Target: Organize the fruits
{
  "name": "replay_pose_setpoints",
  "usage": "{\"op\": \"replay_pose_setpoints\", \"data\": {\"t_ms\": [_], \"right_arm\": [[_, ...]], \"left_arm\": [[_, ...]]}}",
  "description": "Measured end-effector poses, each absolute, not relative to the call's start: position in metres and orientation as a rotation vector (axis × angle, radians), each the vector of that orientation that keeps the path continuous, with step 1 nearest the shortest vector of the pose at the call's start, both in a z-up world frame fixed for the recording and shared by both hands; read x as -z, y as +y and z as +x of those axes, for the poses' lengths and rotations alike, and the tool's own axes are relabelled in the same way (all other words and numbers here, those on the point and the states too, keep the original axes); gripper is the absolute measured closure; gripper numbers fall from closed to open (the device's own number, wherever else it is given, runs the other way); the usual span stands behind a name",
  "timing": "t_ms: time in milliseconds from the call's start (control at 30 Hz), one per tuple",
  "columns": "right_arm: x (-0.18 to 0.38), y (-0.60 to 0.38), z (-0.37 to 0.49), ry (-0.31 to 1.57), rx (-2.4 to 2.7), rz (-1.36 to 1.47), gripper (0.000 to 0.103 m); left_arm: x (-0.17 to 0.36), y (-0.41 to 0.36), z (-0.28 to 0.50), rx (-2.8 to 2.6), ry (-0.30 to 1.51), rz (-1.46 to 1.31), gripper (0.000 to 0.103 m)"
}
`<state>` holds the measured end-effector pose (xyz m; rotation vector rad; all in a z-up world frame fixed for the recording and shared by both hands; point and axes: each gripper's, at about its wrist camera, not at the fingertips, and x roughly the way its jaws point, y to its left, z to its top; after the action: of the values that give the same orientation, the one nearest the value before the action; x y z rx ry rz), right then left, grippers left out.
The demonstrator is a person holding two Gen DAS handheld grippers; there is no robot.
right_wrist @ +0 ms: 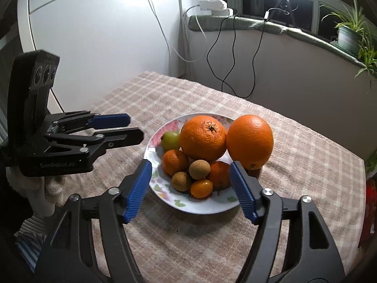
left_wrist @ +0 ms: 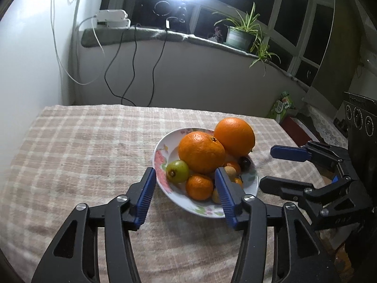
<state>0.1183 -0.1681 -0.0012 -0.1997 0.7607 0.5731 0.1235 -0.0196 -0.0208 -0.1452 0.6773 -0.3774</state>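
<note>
Worktop [right_wrist: 306,141] under a checked cloth carries everything I have to sort. On it sits a flowered plate [right_wrist: 153,155] heaped with fruit, dead ahead at twelve o'clock from my right tongs [right_wrist: 190,181] and nearly the same from my left tongs [left_wrist: 185,188]. Both tongs gape wide and hold nothing.

Largest first: one big orange [right_wrist: 249,139] stands at the plate's two o'clock edge; whether it rests on the rim or on the cloth I cannot tell. A second big orange [right_wrist: 203,136] crowns the heap. Below come two mandarins, the left one [right_wrist: 174,161] in the open, then a green fruit [right_wrist: 170,139] at ten o'clock, two brown longan-like fruits [right_wrist: 199,169], and a kumquat [right_wrist: 201,188] nearest me.

My right tongs look nearer, already straddling the plate's near rim. The round fruits offer no long axis. A dark fruit [left_wrist: 245,163] under the outer orange is mostly hidden.
</note>
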Motion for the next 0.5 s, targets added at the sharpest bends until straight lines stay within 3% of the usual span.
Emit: {"op": "replay_pose_setpoints", "data": {"t_ms": [200,267,333,500], "right_arm": [[-0.007,-0.177,0.102,0.724,-0.538,-0.172,0.029],[-0.009,-0.181,0.098,0.711,-0.521,-0.164,0.014],[-0.011,-0.185,0.092,0.686,-0.505,-0.152,0.009],[-0.016,-0.192,0.086,0.655,-0.464,-0.146,0.007]], "left_arm": [[0.011,-0.016,0.105,0.338,0.638,-0.129,0.033],[0.007,-0.016,0.098,0.32,0.621,-0.117,0.029],[0.005,-0.016,0.094,0.31,0.61,-0.112,0.027],[0.001,-0.015,0.085,0.286,0.6,-0.111,0.023]]}}
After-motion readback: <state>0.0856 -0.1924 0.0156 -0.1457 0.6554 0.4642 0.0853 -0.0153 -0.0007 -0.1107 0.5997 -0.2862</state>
